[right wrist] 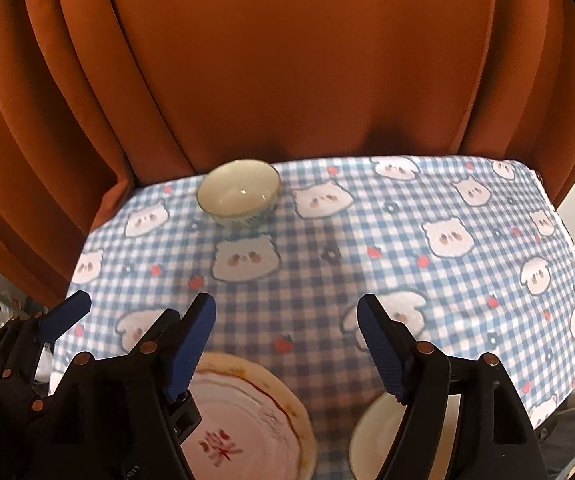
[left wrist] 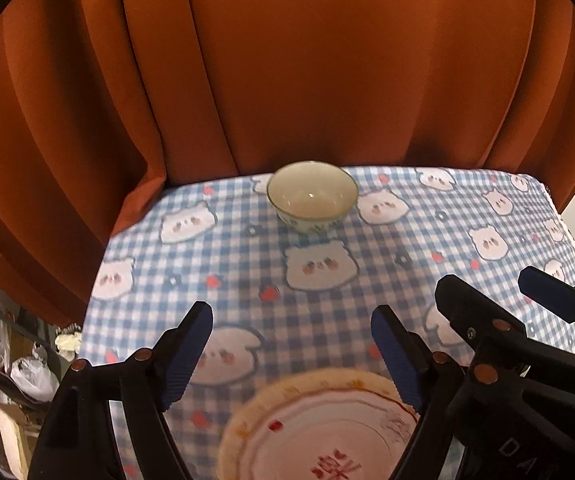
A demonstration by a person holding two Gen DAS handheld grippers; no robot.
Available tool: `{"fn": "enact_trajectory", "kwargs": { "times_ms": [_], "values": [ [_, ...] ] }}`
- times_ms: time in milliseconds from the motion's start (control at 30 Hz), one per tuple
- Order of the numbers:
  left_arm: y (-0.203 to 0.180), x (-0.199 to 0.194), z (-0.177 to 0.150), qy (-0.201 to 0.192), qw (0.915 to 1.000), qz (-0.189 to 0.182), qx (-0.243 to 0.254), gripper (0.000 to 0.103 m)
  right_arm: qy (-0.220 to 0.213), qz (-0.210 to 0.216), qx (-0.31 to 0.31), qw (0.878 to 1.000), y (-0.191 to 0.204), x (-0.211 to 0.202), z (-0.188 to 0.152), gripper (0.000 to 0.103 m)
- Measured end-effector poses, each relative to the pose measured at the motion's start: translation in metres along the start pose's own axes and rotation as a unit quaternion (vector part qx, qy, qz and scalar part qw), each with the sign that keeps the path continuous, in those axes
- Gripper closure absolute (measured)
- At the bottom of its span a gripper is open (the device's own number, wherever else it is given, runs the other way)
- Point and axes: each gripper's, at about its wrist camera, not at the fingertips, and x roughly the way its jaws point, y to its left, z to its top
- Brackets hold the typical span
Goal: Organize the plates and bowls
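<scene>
We list first the left gripper (left wrist: 291, 344): jaws spread apart, nothing between the blue pads, held above the near part of the table. Next the right gripper (right wrist: 285, 334), likewise released and empty, just beside the left one.

Below and between the left gripper's fingers we note a plate (left wrist: 319, 424) with a yellow-orange rim, red rings and a red character — it lies flat on the cloth, near the front edge. In the right wrist view we record a plain white dish (right wrist: 371, 436) to the right of that plate, apart from it and partly hidden behind the right finger.

Farther out stands one small bowl (left wrist: 312, 196), upright and empty, at the far edge of the table. The tablecloth (left wrist: 387, 240) is blue gingham with white cartoon animal faces. Behind it hangs a rust-orange curtain (left wrist: 287, 60).
</scene>
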Motion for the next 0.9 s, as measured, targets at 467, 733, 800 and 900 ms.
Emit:
{"fn": "enact_trajectory", "kwargs": {
  "times_ms": [467,733,800,900],
  "values": [
    [0.017,0.048,0.065,-0.014,0.9998,0.005,-0.016,0.02,-0.016,-0.006,-0.001,1.0,0.023,0.043,0.072,0.025],
    [0.016,0.094,0.092,-0.011,0.9993,0.019,-0.03,0.02,-0.013,-0.015,-0.007,1.0,0.026,0.093,0.111,0.025],
    [0.018,0.109,0.096,-0.005,0.9994,0.018,-0.03,0.021,-0.011,-0.018,-0.008,1.0,0.027,0.106,0.117,0.025],
    [0.019,0.129,0.098,0.001,0.9993,0.015,-0.034,0.023,-0.005,-0.02,-0.006,1.0,0.026,0.128,0.123,0.025]
  ]
}}
